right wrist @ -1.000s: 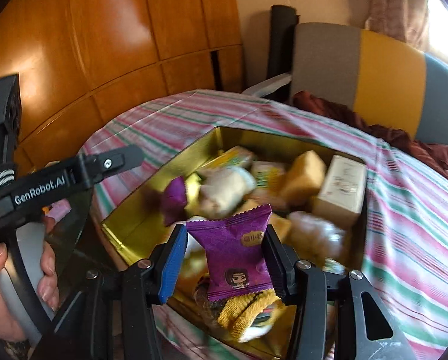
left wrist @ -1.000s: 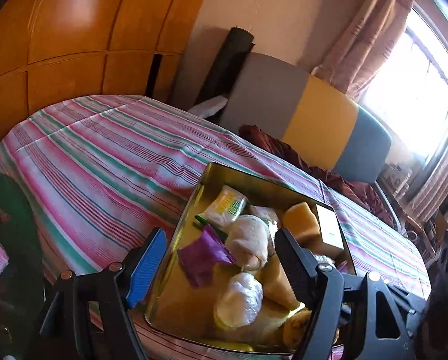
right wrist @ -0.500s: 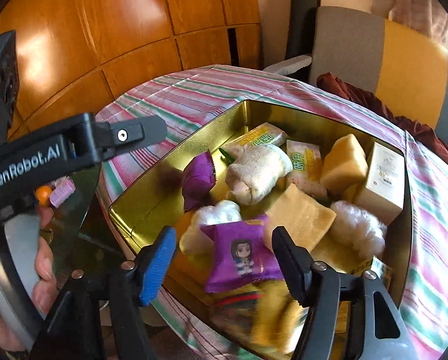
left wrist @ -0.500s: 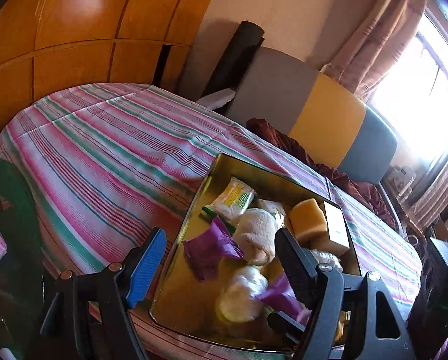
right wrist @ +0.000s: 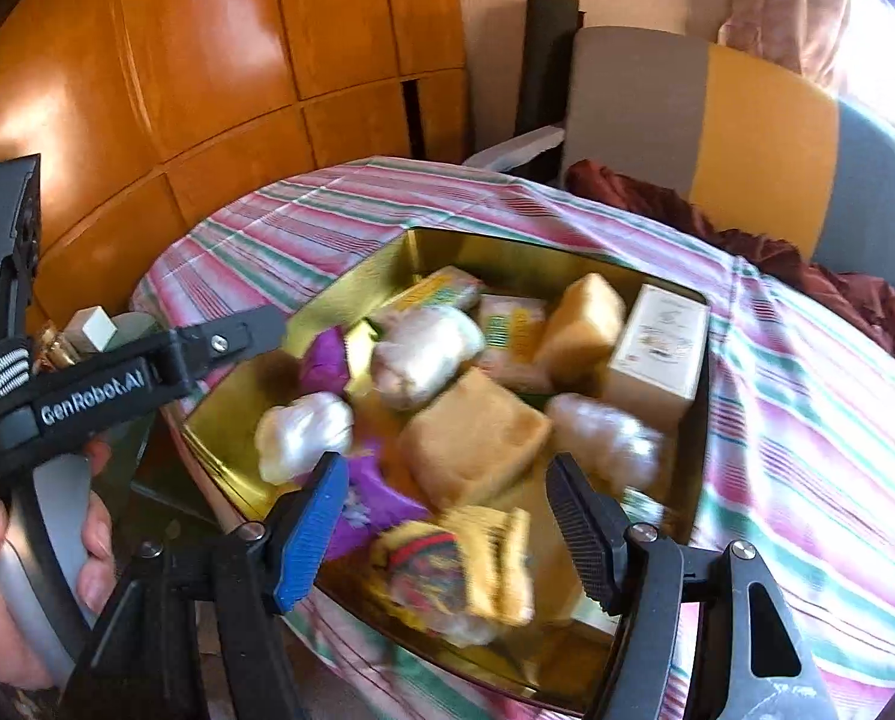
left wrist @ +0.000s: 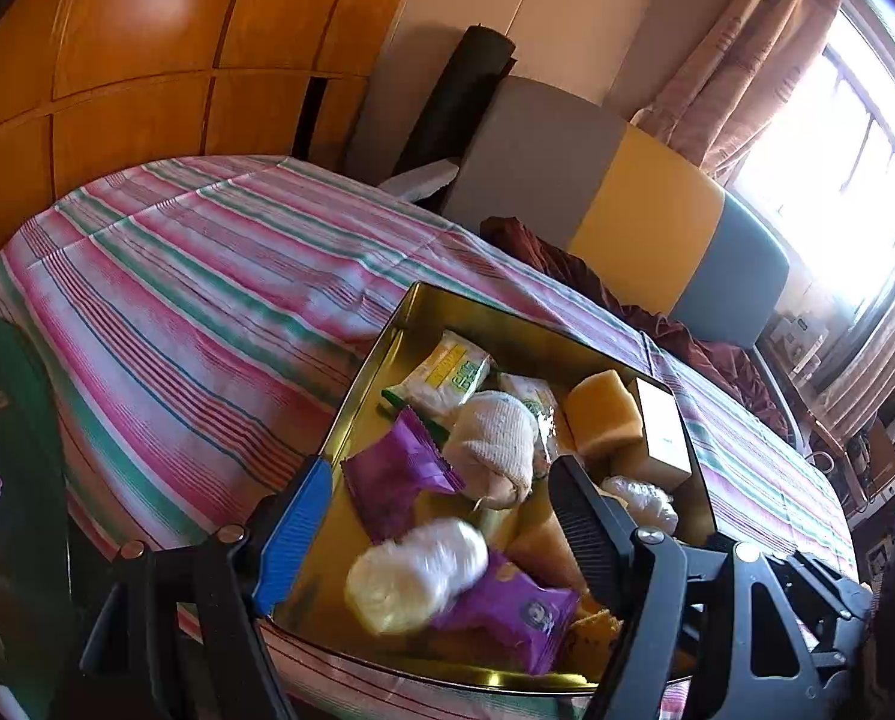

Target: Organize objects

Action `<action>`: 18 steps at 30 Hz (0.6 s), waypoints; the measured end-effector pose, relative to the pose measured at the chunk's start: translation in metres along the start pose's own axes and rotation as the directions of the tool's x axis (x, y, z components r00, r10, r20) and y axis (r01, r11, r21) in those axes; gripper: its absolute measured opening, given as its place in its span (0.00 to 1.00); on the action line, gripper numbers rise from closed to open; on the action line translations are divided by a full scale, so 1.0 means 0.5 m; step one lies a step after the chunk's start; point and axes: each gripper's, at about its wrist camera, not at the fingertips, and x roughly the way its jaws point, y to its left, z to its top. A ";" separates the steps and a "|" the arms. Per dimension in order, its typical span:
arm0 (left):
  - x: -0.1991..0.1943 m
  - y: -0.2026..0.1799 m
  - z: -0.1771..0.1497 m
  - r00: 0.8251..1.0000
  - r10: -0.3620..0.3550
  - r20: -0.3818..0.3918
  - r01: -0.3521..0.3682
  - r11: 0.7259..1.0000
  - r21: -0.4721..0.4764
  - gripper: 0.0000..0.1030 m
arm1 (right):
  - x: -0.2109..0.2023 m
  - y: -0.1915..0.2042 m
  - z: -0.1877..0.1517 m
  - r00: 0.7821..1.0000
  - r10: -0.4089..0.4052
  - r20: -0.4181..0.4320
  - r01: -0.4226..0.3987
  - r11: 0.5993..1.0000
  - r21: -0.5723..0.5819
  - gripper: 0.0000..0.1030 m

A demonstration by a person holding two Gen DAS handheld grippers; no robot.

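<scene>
The right hand-held gripper (right wrist: 447,522) is hanging over the near end of the gold tin (right wrist: 231,402) with its jaws parted and nothing clamped between them. The purple snack packet (right wrist: 375,504) is lying loose just past its blue pad, on top of the other things in the tin, so to my eye it is out of the grip and resting where it belongs. This view is smeared with motion, so I cannot make out the finer detail.

The left hand-held gripper (left wrist: 441,516) is standing wide open and empty beside the tin's near left corner, the person's hand (right wrist: 96,534) wrapped around its handle; it seems to be simply waiting its turn.

Everything being tidied is gathering in that one tin: a second purple packet (left wrist: 396,474), a rolled white cloth (left wrist: 498,441), a yellow sponge (left wrist: 603,414), a small white box (left wrist: 663,432) standing against the far wall, and wrapped white bundles. The tin is sitting on the striped sheet (left wrist: 195,300) of the bed, close to the edge, probably for easy reach.
</scene>
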 end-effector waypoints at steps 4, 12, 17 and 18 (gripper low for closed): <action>-0.011 -0.005 0.012 0.999 0.033 0.027 -0.033 0.999 0.018 0.74 | -0.022 -0.039 -0.006 0.997 -0.073 -0.026 0.072 0.997 -0.009 0.67; -0.034 -0.011 0.029 0.991 0.094 0.091 -0.095 0.995 0.009 0.74 | 0.010 -0.031 -0.032 0.976 -0.166 -0.145 0.141 0.976 -0.167 0.68; -0.045 -0.022 0.031 0.982 0.130 0.136 -0.134 0.991 0.024 0.74 | 0.052 0.007 -0.033 0.974 -0.202 -0.099 0.175 0.957 -0.232 0.68; -0.047 -0.025 0.032 0.980 0.139 0.142 -0.145 0.989 0.033 0.74 | 0.057 0.008 -0.029 0.973 -0.213 -0.090 0.188 0.954 -0.232 0.68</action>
